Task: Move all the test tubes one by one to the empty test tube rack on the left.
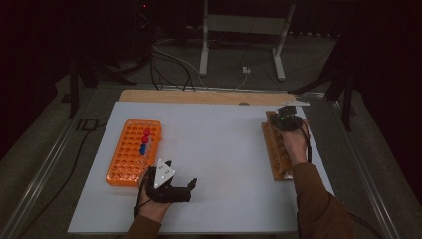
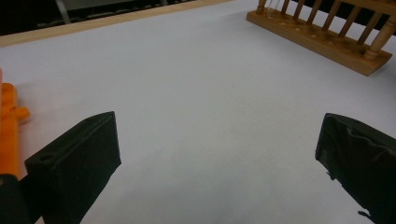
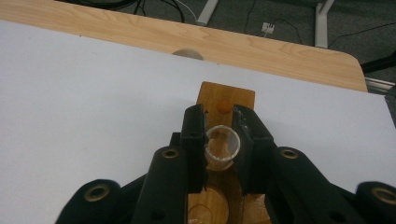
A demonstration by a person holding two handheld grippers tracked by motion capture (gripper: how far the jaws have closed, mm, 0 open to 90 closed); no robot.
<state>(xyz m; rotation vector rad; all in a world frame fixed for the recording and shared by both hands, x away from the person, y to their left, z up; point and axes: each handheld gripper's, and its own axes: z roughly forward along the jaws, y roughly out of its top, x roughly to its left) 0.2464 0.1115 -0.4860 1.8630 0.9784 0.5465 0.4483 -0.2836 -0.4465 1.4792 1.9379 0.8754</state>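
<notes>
My right gripper (image 3: 220,122) is shut on the rim of a clear glass test tube (image 3: 223,149). The tube stands upright over the far end of a wooden tube rack (image 3: 226,99). From above, that gripper (image 1: 285,118) sits at the far end of the wooden rack (image 1: 275,152), on the right of the table. My left gripper (image 2: 217,130) is open wide over bare white table, with nothing between its jaws. In the high view it (image 1: 185,180) rests near the front, just right of an orange tube rack (image 1: 130,157) that holds red-capped tubes (image 1: 146,133) and a blue-capped one (image 1: 143,149).
A white sheet (image 1: 214,149) covers the table, and a wooden strip (image 1: 199,96) shows along its far edge. The wooden rack (image 2: 322,39) is far right in the left gripper view, with the orange rack's edge (image 2: 9,126) at the left. Cables and a metal stand lie on the floor beyond.
</notes>
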